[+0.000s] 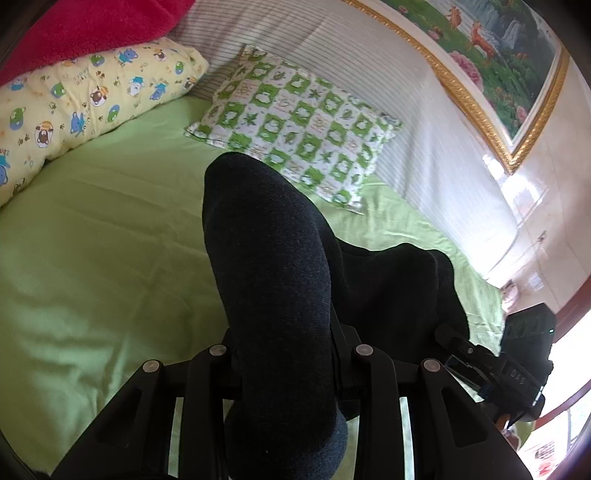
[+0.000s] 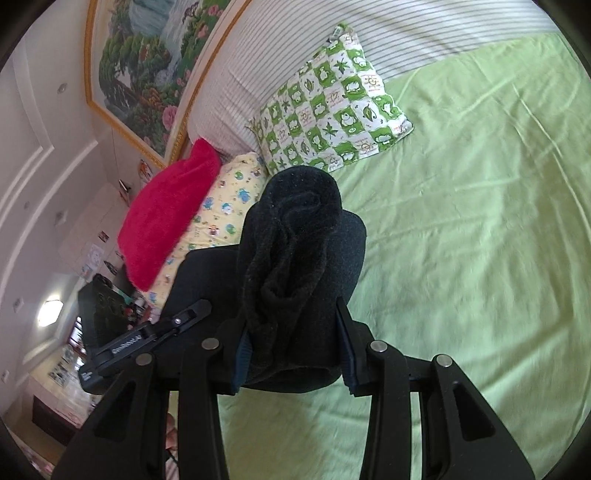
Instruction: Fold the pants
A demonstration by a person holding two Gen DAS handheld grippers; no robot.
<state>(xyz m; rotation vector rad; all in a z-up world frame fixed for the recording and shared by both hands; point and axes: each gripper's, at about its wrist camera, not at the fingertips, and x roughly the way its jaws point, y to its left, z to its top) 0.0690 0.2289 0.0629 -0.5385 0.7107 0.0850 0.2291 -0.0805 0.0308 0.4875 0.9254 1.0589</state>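
Note:
The dark navy pants [image 1: 273, 266] hang bunched above the green bed sheet [image 1: 96, 236]. My left gripper [image 1: 284, 343] is shut on a thick fold of the fabric, which bulges up and hides its fingertips. In the right wrist view the pants [image 2: 295, 251] fill the jaws of my right gripper [image 2: 291, 332], shut on a rumpled wad of cloth. The other gripper shows in each view: the right one [image 1: 491, 365] at the lower right of the left view, the left one [image 2: 147, 336] at the lower left of the right view. Cloth stretches between them.
A green frog-print pillow [image 1: 295, 129] lies by the striped headboard cushion [image 1: 369, 74]. A yellow cartoon pillow [image 1: 85, 99] and a red blanket [image 1: 92, 26] sit at one side. A gold-framed painting [image 2: 147, 62] hangs on the wall. The sheet [image 2: 480, 240] spreads wide ahead.

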